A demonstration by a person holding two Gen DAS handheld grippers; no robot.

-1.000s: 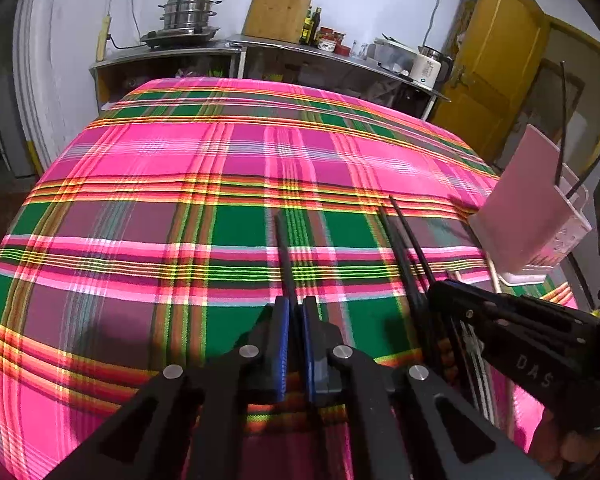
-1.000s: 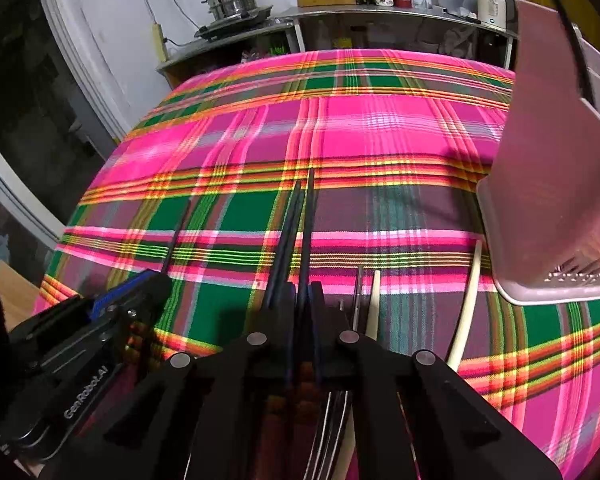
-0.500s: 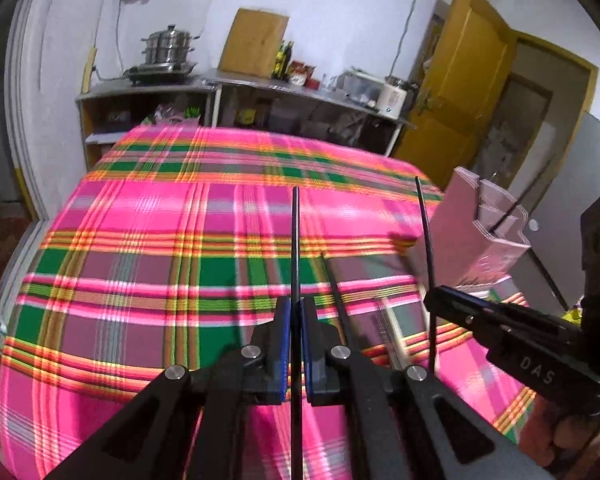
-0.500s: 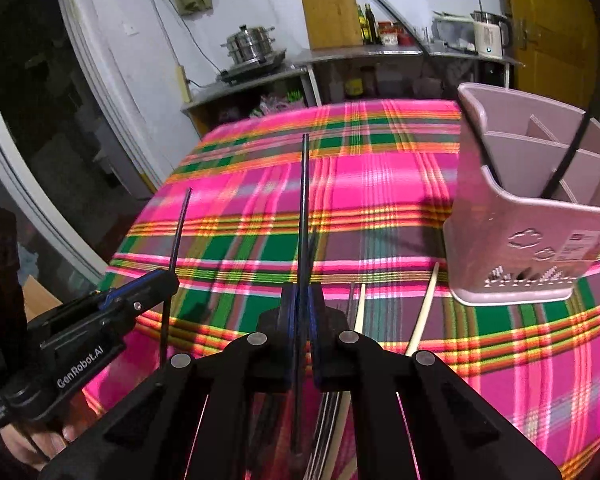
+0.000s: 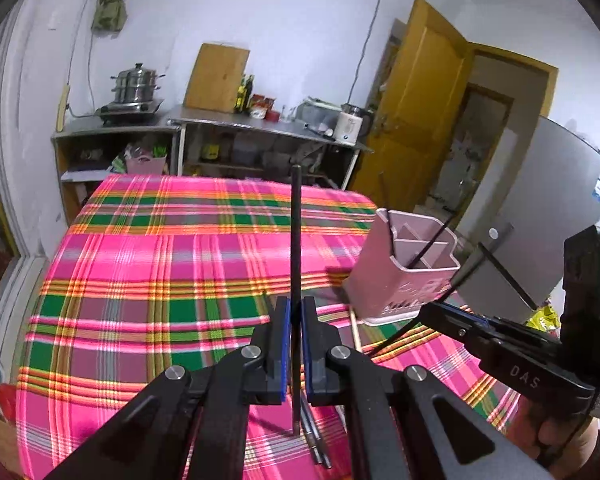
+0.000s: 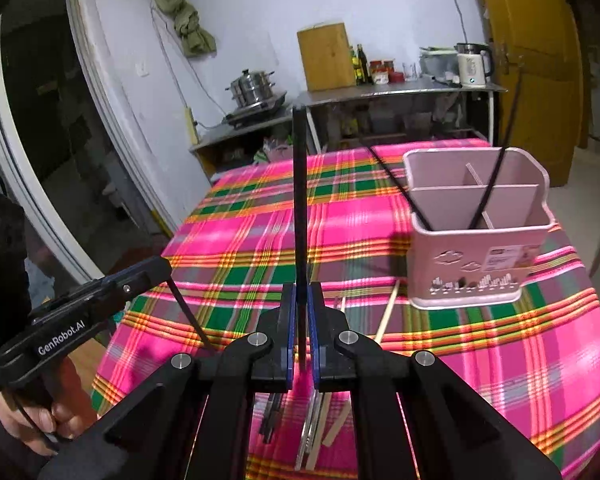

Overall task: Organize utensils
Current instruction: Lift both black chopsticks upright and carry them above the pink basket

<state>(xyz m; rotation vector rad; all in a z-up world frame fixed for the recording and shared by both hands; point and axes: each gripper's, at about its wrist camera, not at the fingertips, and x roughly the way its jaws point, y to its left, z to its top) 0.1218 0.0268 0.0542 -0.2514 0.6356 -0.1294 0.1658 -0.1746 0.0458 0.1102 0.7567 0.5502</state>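
My left gripper is shut on a black chopstick, held upright above the plaid table. My right gripper is shut on another black chopstick, also upright. The pink utensil holder stands on the table to the right, with two black chopsticks leaning in it; it also shows in the left wrist view. Several chopsticks, pale wooden, metal and black, lie on the cloth below the grippers. Each gripper shows in the other's view, the right one and the left one.
The table has a pink and green plaid cloth. Behind it stand a metal counter with a steamer pot, a cutting board, bottles and a kettle. A yellow door is at the right.
Both grippers have risen from the table, each lifting a black chopstick from flat on the cloth to upright. The view now tilts up and the holder shows whole.
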